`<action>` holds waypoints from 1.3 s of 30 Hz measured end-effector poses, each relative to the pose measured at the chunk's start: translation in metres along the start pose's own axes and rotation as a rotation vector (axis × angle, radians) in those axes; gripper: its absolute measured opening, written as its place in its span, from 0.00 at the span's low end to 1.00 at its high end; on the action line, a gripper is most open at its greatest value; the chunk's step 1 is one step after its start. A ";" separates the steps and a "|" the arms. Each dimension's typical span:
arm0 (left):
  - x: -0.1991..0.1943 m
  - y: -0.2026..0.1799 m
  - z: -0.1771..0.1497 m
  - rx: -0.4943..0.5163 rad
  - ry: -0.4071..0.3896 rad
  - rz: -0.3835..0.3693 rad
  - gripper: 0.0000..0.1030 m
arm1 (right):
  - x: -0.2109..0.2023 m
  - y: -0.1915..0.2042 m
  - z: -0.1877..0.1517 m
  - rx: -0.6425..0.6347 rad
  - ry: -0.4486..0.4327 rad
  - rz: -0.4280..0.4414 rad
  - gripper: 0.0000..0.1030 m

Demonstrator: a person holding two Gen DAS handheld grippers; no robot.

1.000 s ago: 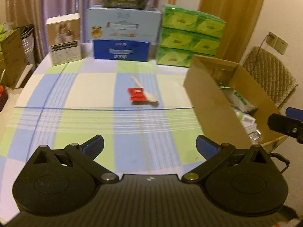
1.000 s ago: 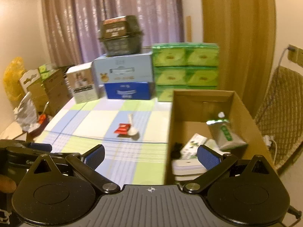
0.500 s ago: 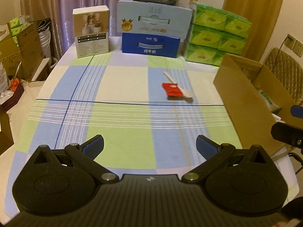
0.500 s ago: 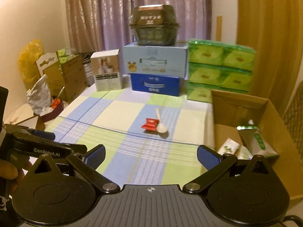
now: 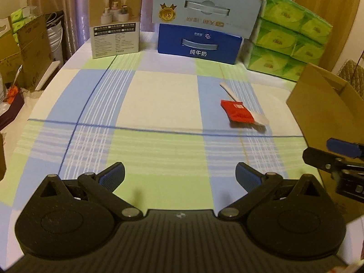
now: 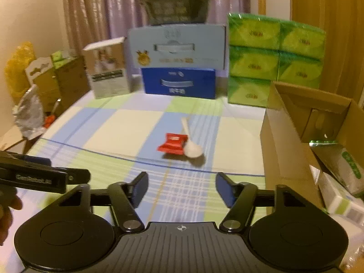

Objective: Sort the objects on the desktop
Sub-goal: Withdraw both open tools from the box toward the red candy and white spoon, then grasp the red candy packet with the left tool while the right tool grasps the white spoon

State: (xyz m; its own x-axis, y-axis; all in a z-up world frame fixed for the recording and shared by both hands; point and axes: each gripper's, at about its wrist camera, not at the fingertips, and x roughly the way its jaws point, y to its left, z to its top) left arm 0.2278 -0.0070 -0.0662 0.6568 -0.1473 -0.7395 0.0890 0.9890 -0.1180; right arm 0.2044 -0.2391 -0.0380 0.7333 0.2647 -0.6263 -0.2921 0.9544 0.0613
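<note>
red packet (image 6: pixel 172 144) and white spoon (image 6: pixel 192 149) await sorting on the worktop (image 5: pixel 159 95) as both spread, empty claws, left claw (image 5: pixel 180 173) and right claw (image 6: pixel 182 187), approach; next likely a pinch, then the cardboard box (image 6: pixel 284 141).

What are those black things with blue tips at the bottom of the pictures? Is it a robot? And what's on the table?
It isn't a robot. A person holds a grabbing tool, called a gripper, in each hand, and each one has a camera that looks forward along its two fingers. So one picture is the view from the left gripper and the other is from the right gripper. The blue tips are their finger pads. Both grippers are open and hold nothing. On the checked tablecloth lie a red packet and a white spoon, touching each other. On the right stands an open cardboard box with packages already inside. Cartons and green tissue packs are stacked along the far edge.
</note>
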 end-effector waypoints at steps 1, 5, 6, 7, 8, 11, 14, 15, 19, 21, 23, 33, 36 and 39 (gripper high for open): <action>0.007 -0.001 0.003 0.004 -0.004 -0.002 0.99 | 0.010 -0.003 0.000 0.002 0.003 -0.012 0.54; 0.034 -0.002 0.010 0.000 -0.010 -0.004 0.99 | 0.037 -0.012 0.009 0.008 -0.010 -0.036 0.51; 0.041 -0.002 0.014 -0.012 -0.008 -0.012 0.99 | 0.043 -0.014 0.011 0.005 -0.014 -0.036 0.51; 0.046 -0.003 0.017 -0.020 -0.010 -0.016 0.99 | 0.052 -0.016 0.014 0.000 -0.015 -0.034 0.51; 0.050 -0.004 0.021 -0.021 -0.015 -0.020 0.99 | 0.058 -0.018 0.016 -0.002 -0.015 -0.034 0.51; 0.063 -0.009 0.031 0.008 -0.039 -0.015 0.99 | 0.078 -0.025 0.021 0.017 -0.009 -0.028 0.50; 0.074 -0.009 0.038 0.017 -0.049 0.004 0.99 | 0.094 -0.029 0.025 0.016 -0.003 -0.011 0.47; 0.077 -0.008 0.040 0.009 -0.051 0.005 0.99 | 0.100 -0.030 0.026 0.013 0.001 -0.013 0.47; 0.086 -0.006 0.044 0.002 -0.051 0.002 0.99 | 0.118 -0.031 0.027 0.005 0.017 -0.008 0.47; 0.089 -0.006 0.043 0.013 -0.046 0.006 0.99 | 0.125 -0.031 0.028 -0.001 0.022 -0.006 0.47; 0.092 -0.004 0.041 0.015 -0.041 0.007 0.99 | 0.132 -0.031 0.027 -0.011 0.030 -0.001 0.47; 0.091 0.005 0.039 -0.017 -0.048 -0.004 0.99 | 0.146 -0.030 0.023 -0.039 0.031 0.002 0.35; 0.093 0.005 0.038 -0.019 -0.042 -0.007 0.99 | 0.145 -0.027 0.023 -0.056 0.035 0.004 0.30; 0.092 0.006 0.037 -0.023 -0.045 -0.010 0.99 | 0.144 -0.023 0.022 -0.075 0.039 0.009 0.30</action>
State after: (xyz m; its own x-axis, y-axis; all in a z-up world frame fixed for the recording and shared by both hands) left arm 0.3170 -0.0144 -0.1104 0.6893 -0.1555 -0.7075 0.0783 0.9870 -0.1407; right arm 0.3298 -0.2200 -0.1127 0.7062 0.2664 -0.6560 -0.3450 0.9386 0.0097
